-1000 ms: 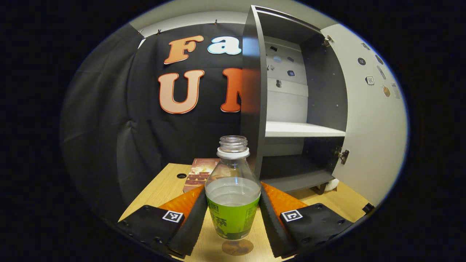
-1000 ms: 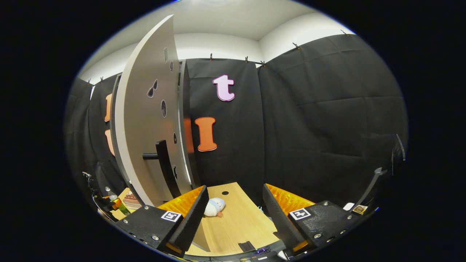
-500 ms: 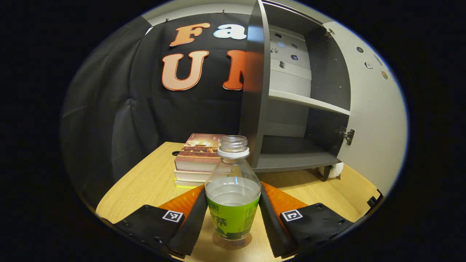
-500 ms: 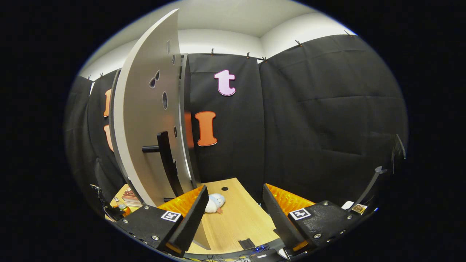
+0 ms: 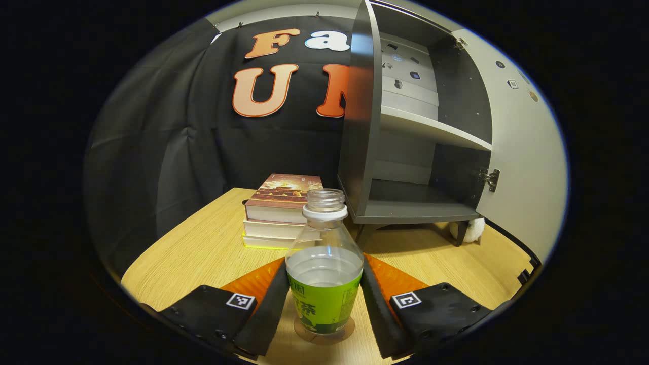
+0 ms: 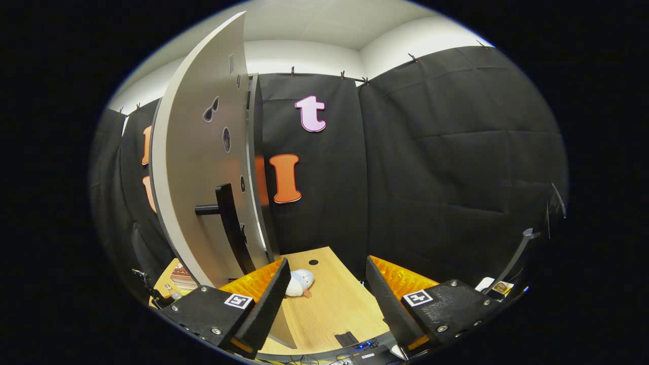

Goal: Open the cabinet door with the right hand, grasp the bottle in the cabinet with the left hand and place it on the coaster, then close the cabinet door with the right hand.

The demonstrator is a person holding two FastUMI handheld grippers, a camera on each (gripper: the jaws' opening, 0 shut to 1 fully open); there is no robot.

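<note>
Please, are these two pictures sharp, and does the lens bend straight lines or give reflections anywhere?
Left gripper view: sharp; the bottle and books are crisp, the cabinet side bows and mirrors an orange glow. Right gripper view: also sharp; the cabinet door curves strongly, with soft even light and no hard glare.

Uncapped bottle [image 5: 324,276] upright on coaster [image 5: 324,335] (door [image 6: 203,182] open)

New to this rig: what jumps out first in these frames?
The uncapped bottle with a green label, dead centre between the left gripper fingers, its base over a round coaster on the wooden table. Behind it stands the grey cabinet, its shelves bare. In the right gripper view, the open cabinet door with its black handle looms at left.
</note>
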